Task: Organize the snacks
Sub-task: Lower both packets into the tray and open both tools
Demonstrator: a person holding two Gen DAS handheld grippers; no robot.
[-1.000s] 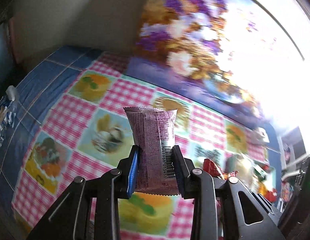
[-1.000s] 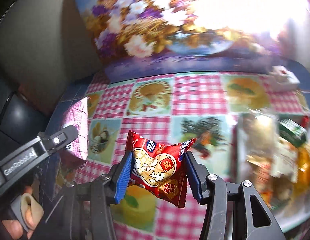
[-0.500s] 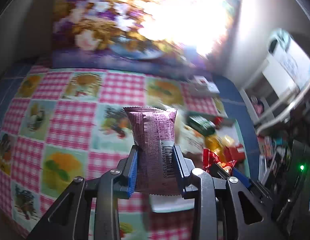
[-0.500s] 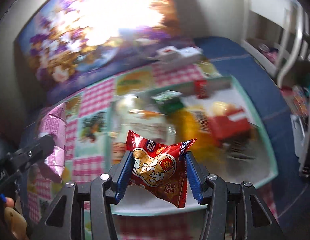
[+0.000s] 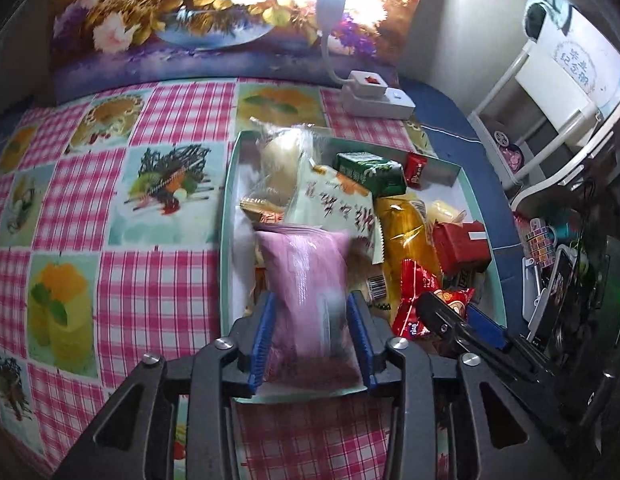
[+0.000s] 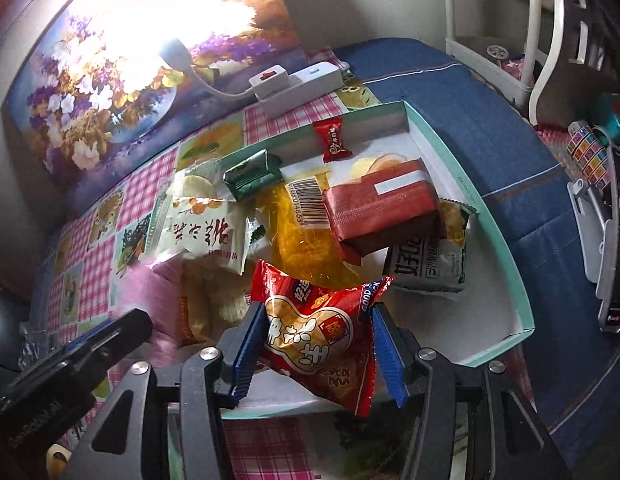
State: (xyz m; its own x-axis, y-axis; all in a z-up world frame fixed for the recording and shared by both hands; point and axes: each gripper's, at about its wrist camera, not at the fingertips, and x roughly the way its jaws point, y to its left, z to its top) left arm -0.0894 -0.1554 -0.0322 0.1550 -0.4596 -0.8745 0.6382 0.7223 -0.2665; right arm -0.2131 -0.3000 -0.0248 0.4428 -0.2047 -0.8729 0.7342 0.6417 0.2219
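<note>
My left gripper [image 5: 312, 336] is shut on a pink snack packet [image 5: 306, 292], held over the near left part of a shallow teal-rimmed box [image 5: 227, 216]. My right gripper [image 6: 316, 348] is shut on a red peanut packet [image 6: 314, 332], held over the box's near edge [image 6: 506, 344]. The box holds several snacks: a red carton [image 6: 382, 208], a yellow bag [image 6: 306, 240], a green packet [image 6: 252, 178], a white-green bag [image 6: 202, 232] and a small red candy [image 6: 332, 142]. The right gripper and its red packet [image 5: 422, 300] show at the right of the left wrist view.
The box sits on a pink checked tablecloth [image 5: 142, 280] with fruit pictures. A white power strip [image 5: 376, 98] lies behind the box, before a flower painting [image 5: 182, 12]. A white rack [image 5: 550, 112] and small items stand off the table's right edge.
Both grippers have swung right from the open tablecloth to over the snack box, each still holding its packet. The pink packet now hangs low over the box's left part.
</note>
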